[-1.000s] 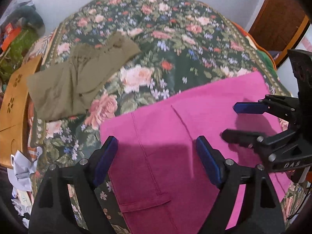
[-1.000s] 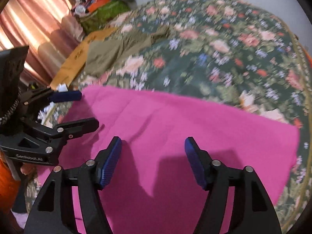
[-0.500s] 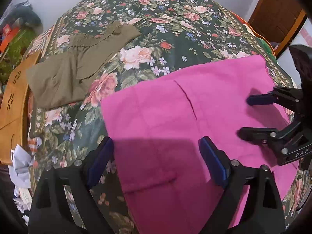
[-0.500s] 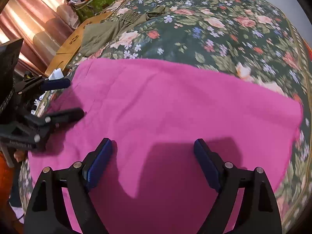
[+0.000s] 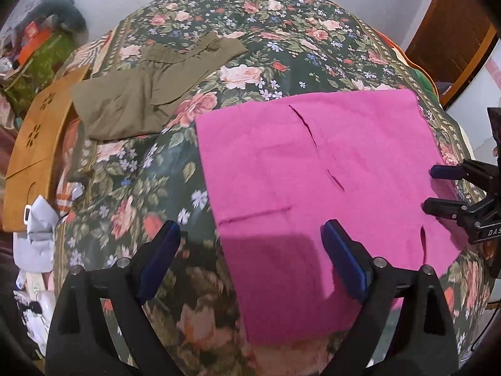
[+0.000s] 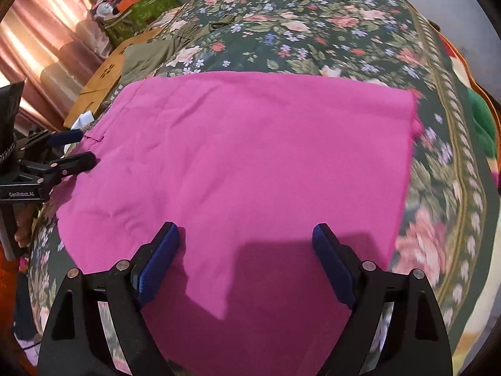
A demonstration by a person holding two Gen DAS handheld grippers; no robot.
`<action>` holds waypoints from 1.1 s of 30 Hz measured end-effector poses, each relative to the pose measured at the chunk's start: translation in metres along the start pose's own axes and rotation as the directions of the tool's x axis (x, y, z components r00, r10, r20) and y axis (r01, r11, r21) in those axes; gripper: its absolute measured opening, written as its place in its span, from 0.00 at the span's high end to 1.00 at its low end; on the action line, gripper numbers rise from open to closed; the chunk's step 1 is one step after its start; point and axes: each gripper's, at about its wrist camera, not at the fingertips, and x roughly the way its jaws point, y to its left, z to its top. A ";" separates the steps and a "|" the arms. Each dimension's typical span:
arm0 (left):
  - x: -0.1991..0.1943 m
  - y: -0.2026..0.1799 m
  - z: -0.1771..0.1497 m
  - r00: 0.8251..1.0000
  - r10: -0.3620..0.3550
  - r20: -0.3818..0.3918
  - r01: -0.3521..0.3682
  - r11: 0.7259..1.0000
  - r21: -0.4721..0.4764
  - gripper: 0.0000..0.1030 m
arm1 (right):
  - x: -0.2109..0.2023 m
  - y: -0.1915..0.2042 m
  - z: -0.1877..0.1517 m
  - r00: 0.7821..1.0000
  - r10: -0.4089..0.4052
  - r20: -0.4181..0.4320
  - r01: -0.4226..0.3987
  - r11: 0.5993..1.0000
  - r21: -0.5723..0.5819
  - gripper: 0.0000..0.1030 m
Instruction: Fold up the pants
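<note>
With the pink pants (image 5: 313, 169) lying folded flat on the flowered bed (image 5: 281, 44), both tongs (image 5: 250, 260) (image 6: 244, 257) hang released above them, the left pair widening; next, grip matching corners squarely.

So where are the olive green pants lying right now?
In the left wrist view the olive pants lie at the upper left on the floral bedspread, beyond the pink pants, beside the wooden board.

Each wrist camera looks steeply down along its own fingers, close above the flower-patterned bedspread (image 5: 131, 194); both views share the folded magenta cloth pants (image 6: 250, 156).
</note>
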 end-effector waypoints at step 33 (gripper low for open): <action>-0.091 0.018 -0.047 0.989 0.018 0.149 0.012 0.980 -0.200 0.07 | -0.080 0.007 -0.046 0.968 -0.096 0.231 0.098 0.995 0.003 0.17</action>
